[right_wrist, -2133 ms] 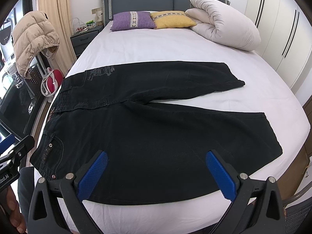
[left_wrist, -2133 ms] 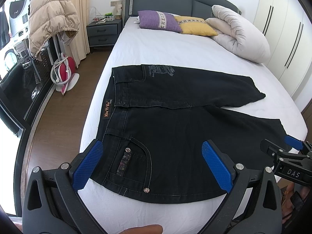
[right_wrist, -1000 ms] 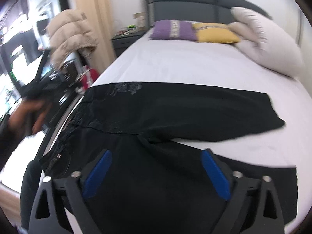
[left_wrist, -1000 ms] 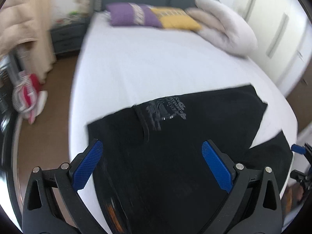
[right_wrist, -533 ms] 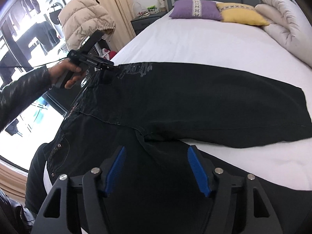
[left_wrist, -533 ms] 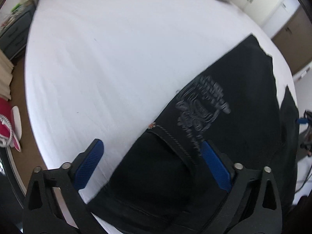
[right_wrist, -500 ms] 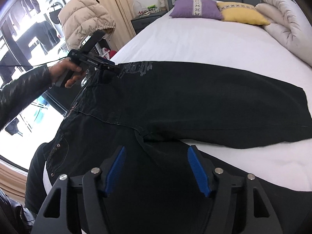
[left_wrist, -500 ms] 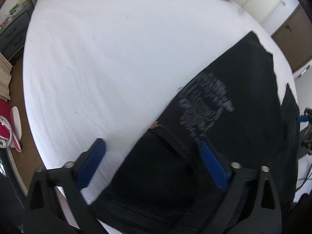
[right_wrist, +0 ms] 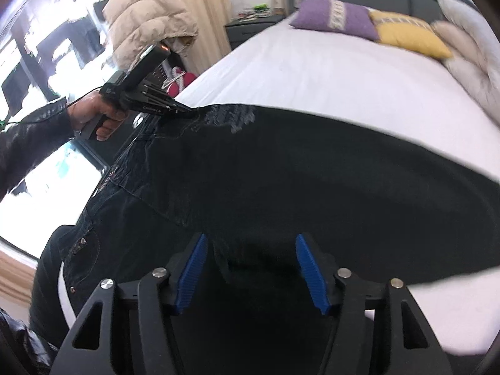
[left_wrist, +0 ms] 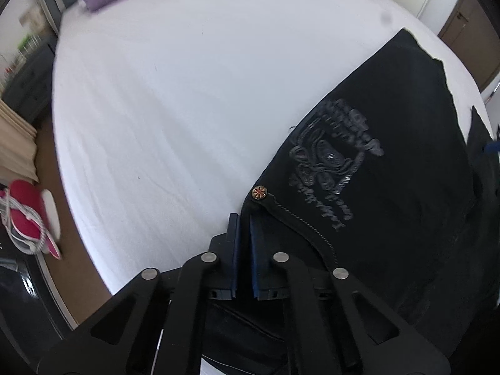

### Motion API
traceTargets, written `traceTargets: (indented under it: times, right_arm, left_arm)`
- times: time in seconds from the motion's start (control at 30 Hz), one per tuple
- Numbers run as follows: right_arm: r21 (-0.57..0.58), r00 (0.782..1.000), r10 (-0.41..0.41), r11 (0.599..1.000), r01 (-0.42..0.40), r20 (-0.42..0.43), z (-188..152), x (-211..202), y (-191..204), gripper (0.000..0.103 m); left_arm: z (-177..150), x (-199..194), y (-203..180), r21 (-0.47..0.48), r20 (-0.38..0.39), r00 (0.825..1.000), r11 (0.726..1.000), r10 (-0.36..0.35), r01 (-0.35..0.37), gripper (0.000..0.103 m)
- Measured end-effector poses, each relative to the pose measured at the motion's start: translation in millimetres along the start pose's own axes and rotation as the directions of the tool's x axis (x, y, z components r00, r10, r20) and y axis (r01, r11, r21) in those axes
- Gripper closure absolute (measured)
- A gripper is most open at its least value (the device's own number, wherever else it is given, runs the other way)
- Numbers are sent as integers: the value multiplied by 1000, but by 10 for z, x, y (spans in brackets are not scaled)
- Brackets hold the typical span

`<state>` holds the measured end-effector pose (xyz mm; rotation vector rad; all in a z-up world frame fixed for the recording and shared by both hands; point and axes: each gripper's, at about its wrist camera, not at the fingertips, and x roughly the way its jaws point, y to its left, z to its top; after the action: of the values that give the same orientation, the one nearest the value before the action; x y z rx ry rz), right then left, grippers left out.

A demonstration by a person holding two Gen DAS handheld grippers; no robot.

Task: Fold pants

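Note:
Black pants [right_wrist: 312,168] lie spread on the white bed [right_wrist: 328,72], waist at the left edge. In the left wrist view the pants [left_wrist: 390,162] show a grey print and a round metal button. My left gripper [left_wrist: 243,222] is shut on the far waist corner of the pants, just below that button; it also shows in the right wrist view [right_wrist: 187,113], held by a hand. My right gripper [right_wrist: 251,243] is open, its blue pads on either side of the crotch fabric, low over the pants.
A purple pillow [right_wrist: 334,17], a yellow pillow [right_wrist: 409,31] and a white duvet [right_wrist: 468,40] lie at the head of the bed. A beige jacket [right_wrist: 147,15] hangs left of the bed. A nightstand [right_wrist: 250,28] stands by the headboard. A red object [left_wrist: 25,218] lies on the floor.
My left gripper has closed on the waist corner of the pants. My right gripper has dropped lower and closer to the crotch, still open.

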<state>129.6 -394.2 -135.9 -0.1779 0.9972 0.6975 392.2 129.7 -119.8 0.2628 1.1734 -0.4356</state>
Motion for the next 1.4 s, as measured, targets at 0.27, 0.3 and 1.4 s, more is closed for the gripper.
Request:
traceTargets:
  times: [0.27,0.3,1.4]
  right_arm:
    - [-165,999,-41,985,45,26,762,132,-28,41]
    - [-201,998,-53,978,57,29,884,176,-18,41]
    - [-58,982,139,987,-147,-128,1210,941,223,98]
  left_arm:
    - [-341,-660,-376,4,236,968,995,91,-95,99]
    - [-361,-705,-418,7,251,963,995,97,-102,99]
    - [-1154,-1226,-1179,-98,358,933,995,27,9,100]
